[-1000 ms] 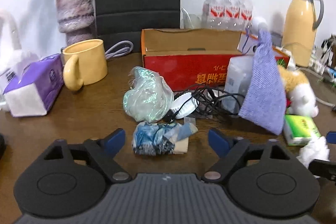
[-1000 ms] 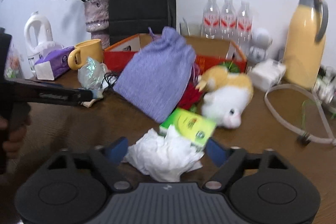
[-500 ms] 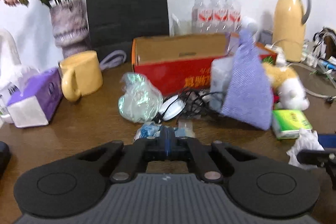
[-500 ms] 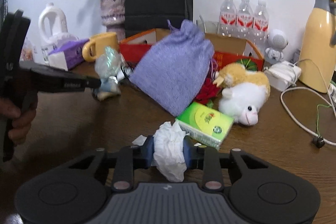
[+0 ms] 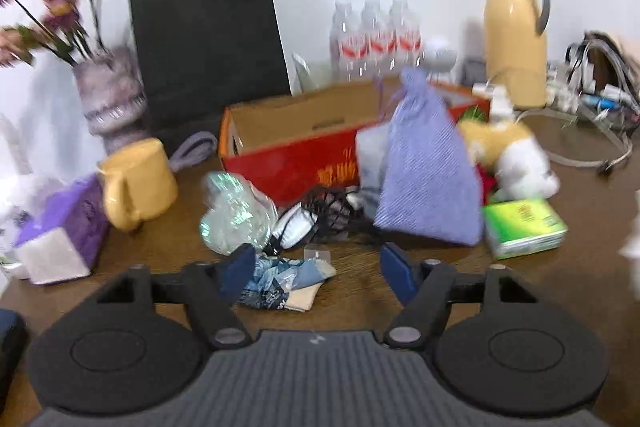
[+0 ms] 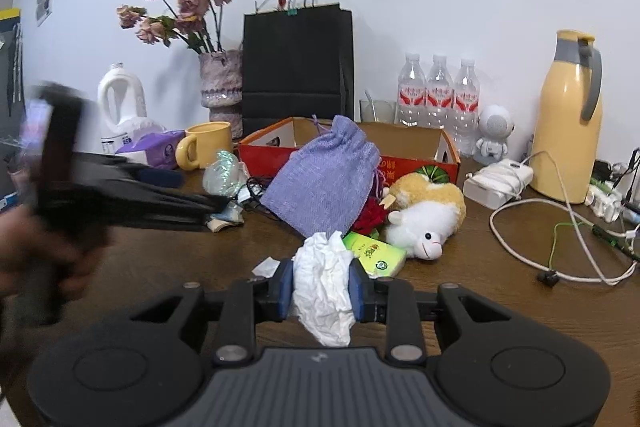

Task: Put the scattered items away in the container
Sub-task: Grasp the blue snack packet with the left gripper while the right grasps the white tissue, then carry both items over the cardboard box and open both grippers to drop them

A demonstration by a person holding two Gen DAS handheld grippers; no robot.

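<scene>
Two grippers: both above the desk's near edge
Right gripper (image 6: 322,293): clenched on the crumpled tissue (image 6: 324,287), lifted
Left gripper (image 5: 318,263): jaws just reopened, released; blue wrapper (image 5: 280,281) between, ungripped
Next: carry tissue to the red box (image 6: 400,143) mid-desk, release inside

A lived-in home corner: a brown wooden counter (image 6: 520,307) against a plain white wall, crowded with a vase of dried flowers (image 6: 221,83) at 10 o'clock, a yellow mug (image 6: 206,149), a thermos jug (image 6: 568,115) at 2 o'clock, bottled water (image 6: 439,87), a plush toy (image 6: 424,223) and charger cables (image 6: 568,227).
</scene>
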